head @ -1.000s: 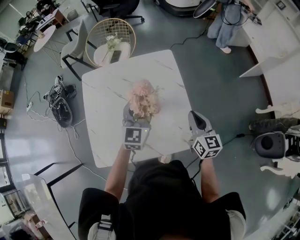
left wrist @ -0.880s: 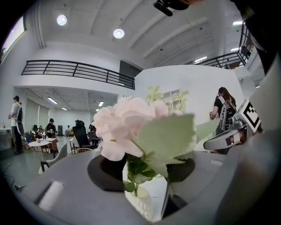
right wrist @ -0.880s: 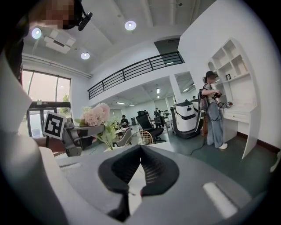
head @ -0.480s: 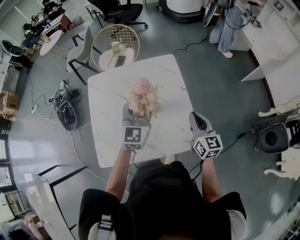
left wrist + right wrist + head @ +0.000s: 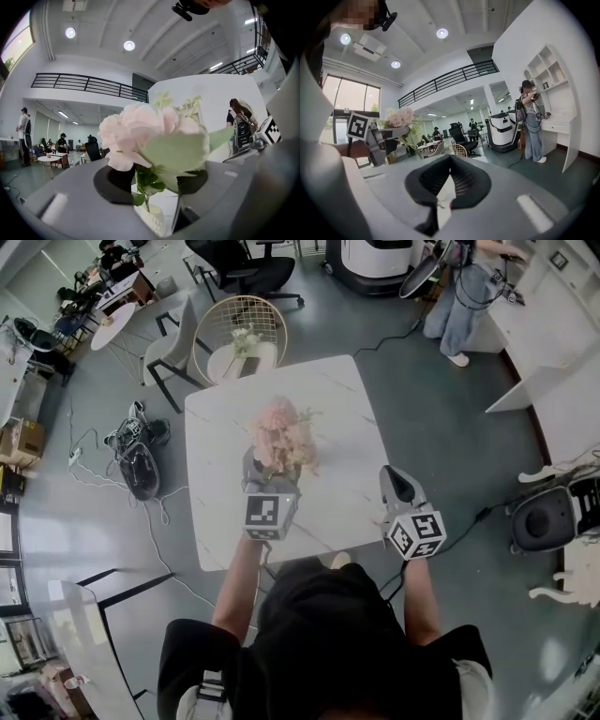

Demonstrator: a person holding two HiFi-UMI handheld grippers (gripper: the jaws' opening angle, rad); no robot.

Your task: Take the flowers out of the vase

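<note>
A bunch of pale pink flowers (image 5: 281,435) with green leaves stands over the middle of the white marble table (image 5: 328,399). My left gripper (image 5: 267,479) is shut on its stems just under the blooms. In the left gripper view the flowers (image 5: 140,136) fill the space between the jaws, and the white ribbed vase (image 5: 152,219) shows below the stems. My right gripper (image 5: 392,479) hovers by the table's right front edge, shut with nothing in it. The right gripper view shows the left gripper (image 5: 389,136) holding the flowers (image 5: 399,117) up at the left.
A round wicker-backed chair (image 5: 236,334) with white flowers on it stands beyond the table. A dark bag and cables (image 5: 139,460) lie on the floor at the left. A person (image 5: 459,296) stands by white shelving at the upper right.
My left gripper has risen a little with the flowers held in it. The right gripper has hardly moved.
</note>
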